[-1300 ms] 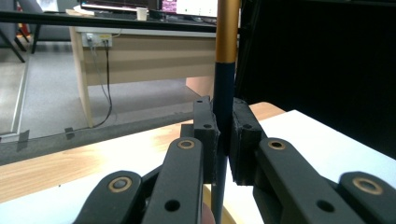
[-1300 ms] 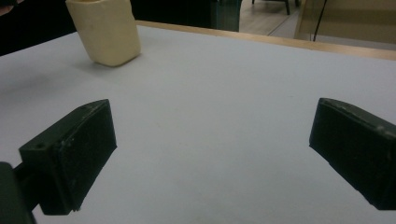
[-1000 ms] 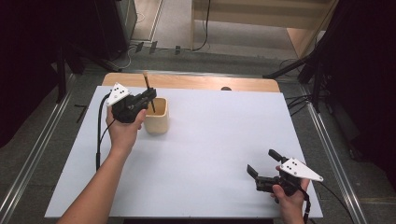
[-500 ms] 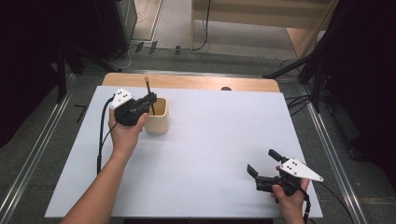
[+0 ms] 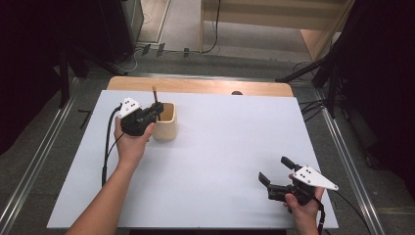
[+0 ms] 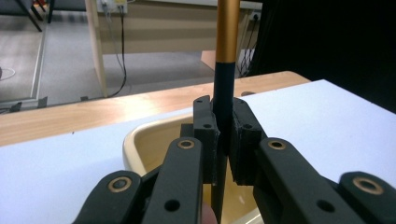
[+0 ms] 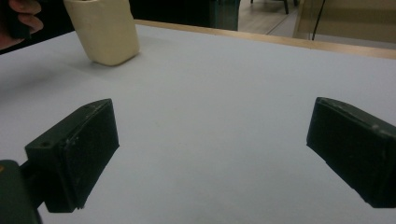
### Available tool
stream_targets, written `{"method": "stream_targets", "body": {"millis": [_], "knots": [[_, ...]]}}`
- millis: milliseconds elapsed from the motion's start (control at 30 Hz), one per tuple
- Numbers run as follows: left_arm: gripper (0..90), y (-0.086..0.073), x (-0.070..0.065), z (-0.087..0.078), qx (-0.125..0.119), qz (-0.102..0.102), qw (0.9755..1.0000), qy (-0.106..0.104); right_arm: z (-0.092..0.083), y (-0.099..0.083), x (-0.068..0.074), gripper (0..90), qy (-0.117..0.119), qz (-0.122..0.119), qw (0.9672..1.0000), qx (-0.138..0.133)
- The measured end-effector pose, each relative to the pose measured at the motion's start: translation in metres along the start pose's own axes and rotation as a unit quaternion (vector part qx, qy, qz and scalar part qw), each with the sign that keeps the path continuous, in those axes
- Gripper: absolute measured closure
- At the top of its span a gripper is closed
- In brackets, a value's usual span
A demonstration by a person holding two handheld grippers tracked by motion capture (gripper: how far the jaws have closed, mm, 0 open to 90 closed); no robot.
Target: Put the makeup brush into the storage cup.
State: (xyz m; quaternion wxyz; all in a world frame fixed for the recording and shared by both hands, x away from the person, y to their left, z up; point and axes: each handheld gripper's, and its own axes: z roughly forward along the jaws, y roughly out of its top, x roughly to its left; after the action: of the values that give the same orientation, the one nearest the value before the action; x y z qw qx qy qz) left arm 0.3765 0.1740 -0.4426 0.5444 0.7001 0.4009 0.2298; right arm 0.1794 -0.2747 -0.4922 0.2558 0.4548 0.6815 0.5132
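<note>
A cream cup (image 5: 165,121) stands on the white table (image 5: 220,147) at the back left. My left gripper (image 5: 155,113) is at the cup's left rim, shut on an upright stick with a black lower part and a gold upper part (image 5: 155,99). In the left gripper view the black shaft (image 6: 223,93) is pinched between the jaws of the gripper (image 6: 223,135), and its lower end reaches down into the cup (image 6: 149,140). My right gripper (image 5: 277,172) rests near the front right edge, open, with nothing between its pads (image 7: 79,149). The cup (image 7: 103,29) appears far off in the right gripper view.
A wooden strip (image 5: 195,86) runs along the table's far edge. Metal rails (image 5: 44,147) flank both sides, and cables lie on the floor behind. A black cable (image 5: 106,147) trails from my left gripper across the table.
My left gripper has sunk a little with the stick, bringing the stick lower into the cup. The right gripper has stayed where it was.
</note>
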Motion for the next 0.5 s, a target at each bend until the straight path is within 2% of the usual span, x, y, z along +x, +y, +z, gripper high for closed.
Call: {"method": "stream_targets", "body": {"millis": [400,500], "knots": [[83.3,-0.0046,-0.0005,0.0012,0.029,-0.005,0.9994,0.015,0.0012,-0.0004,0.0003,2.9,-0.001,0.0,1.0,0.002],[80.2,-0.0049,-0.0011,0.0013,0.03,-0.006,0.9994,0.015,0.0012,-0.0005,0.0003,3.0,-0.001,0.0,1.0,0.002]]}}
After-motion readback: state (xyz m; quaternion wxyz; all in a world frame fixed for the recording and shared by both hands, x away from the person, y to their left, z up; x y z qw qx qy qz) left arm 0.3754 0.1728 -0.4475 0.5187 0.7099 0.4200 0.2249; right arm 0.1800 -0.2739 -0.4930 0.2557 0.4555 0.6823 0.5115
